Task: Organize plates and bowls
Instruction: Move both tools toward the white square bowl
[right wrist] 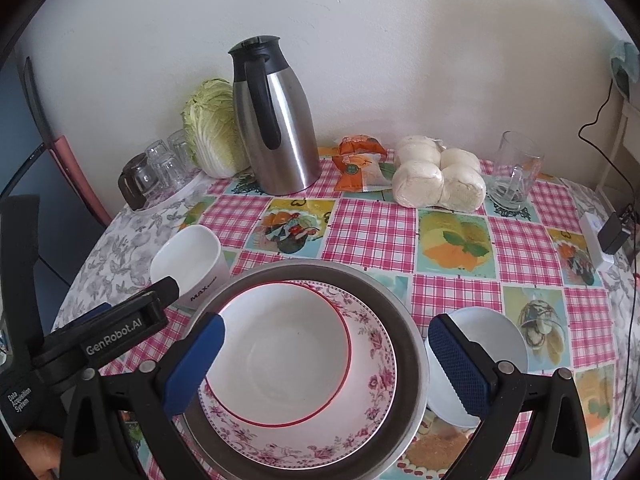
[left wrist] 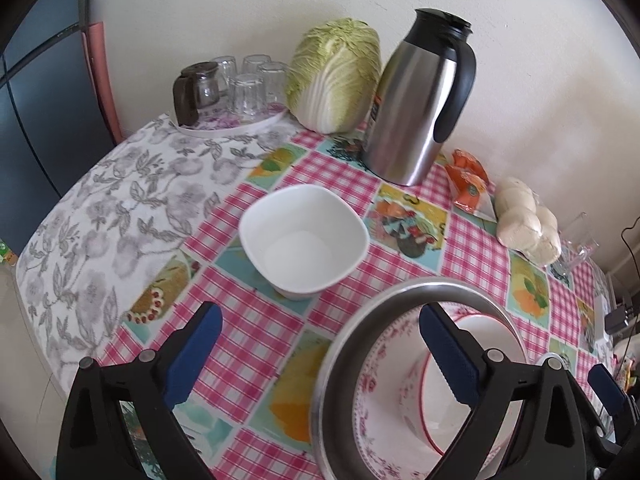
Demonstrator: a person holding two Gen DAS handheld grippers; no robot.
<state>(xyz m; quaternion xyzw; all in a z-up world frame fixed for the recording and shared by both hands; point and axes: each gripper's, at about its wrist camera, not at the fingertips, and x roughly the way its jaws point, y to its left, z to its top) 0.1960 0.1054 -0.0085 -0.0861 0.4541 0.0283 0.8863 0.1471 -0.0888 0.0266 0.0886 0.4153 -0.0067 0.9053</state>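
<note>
The table (right wrist: 372, 236) stands against a plain off-white wall and wears a glossy oilcloth of pink-and-white gingham squares set between pictured panels of fruit and vegetables; toward the left tongs' outer side a grey floral cloth (left wrist: 120, 208) takes over.

Both pairs of tongs gape wide with nothing between their pads. The left tongs (left wrist: 320, 356) hang above the cloth, their blue ribbed pads well apart, one over bare gingham and one over the stacked dishes. The right tongs (right wrist: 326, 364) straddle that same stack from above.

The stack sits just below and ahead of the right tongs: a broad, dull metal basin (right wrist: 404, 320) with a rolled rim, a round plate (right wrist: 372, 360) with pink flower sprays lying in it, and on the plate a smooth white bowl (right wrist: 280, 360) edged in a thin red line. Ahead of the left tongs stands a squarish white bowl (left wrist: 304, 236) with rounded corners. Just beside the right tongs' outer pad sits a small round white bowl (right wrist: 500, 340).

Farther ahead, along the wall: a brushed-steel jug (right wrist: 276, 128) with a black handle, a pale green cabbage (right wrist: 208, 128), upturned clear glasses on a tray (left wrist: 248, 124), an orange packet (right wrist: 360, 160), bagged floury buns (right wrist: 436, 176) and a clear glass mug (right wrist: 516, 172).
</note>
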